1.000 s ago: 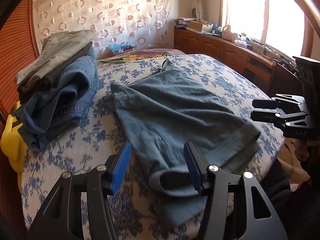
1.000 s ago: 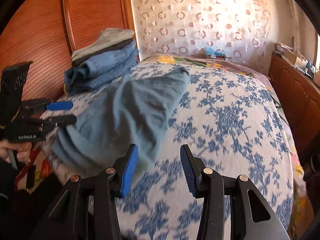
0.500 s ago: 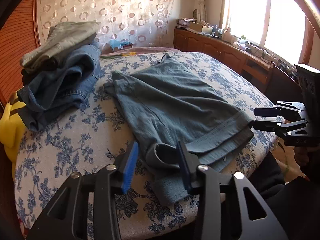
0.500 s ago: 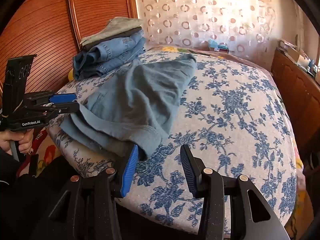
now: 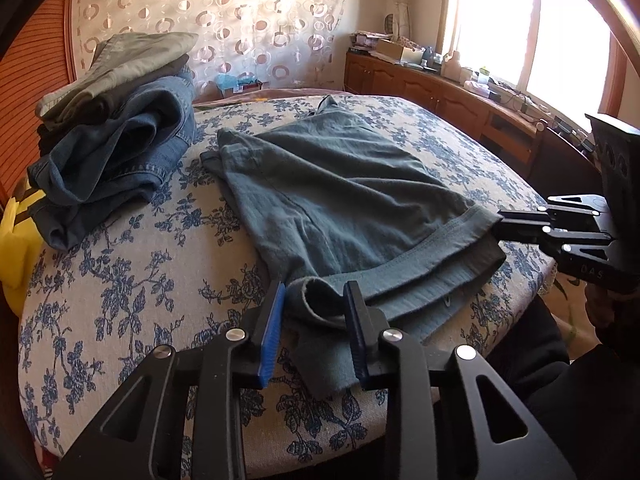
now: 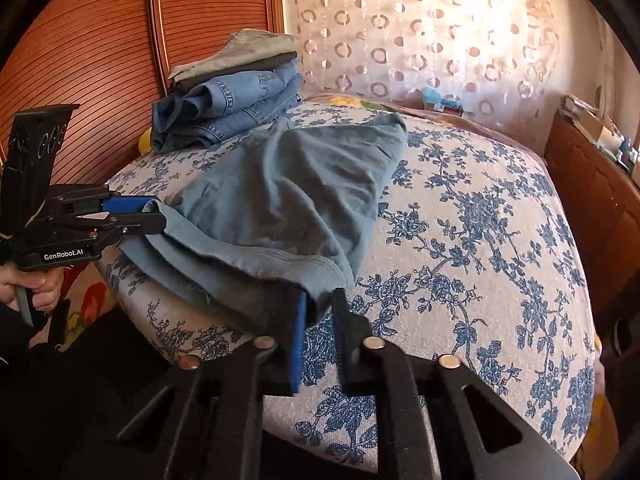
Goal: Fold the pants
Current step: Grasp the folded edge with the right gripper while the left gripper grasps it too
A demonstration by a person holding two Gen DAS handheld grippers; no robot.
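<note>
The gray-green pants point(image 5: 340, 184) are lying flat on the flowered bed point(image 5: 132, 280), their waistband along the near edge and the legs stretching away toward the curtain point(image 5: 224, 12). The left claw point(image 5: 316, 334) is sitting at one corner of the waistband, its blue pads on either side of a bunched fold of cloth, narrowly parted around it; whether they are pressing the cloth I cannot tell. The right claw point(image 6: 318, 340) is reaching in at the other corner, its jaws nearly together with the hem tucked between them, pinching the pants. A pile of folded jeans point(image 5: 112, 168) is resting on the bed just beside the pants, close to the wooden headboard point(image 6: 100, 60).
</note>
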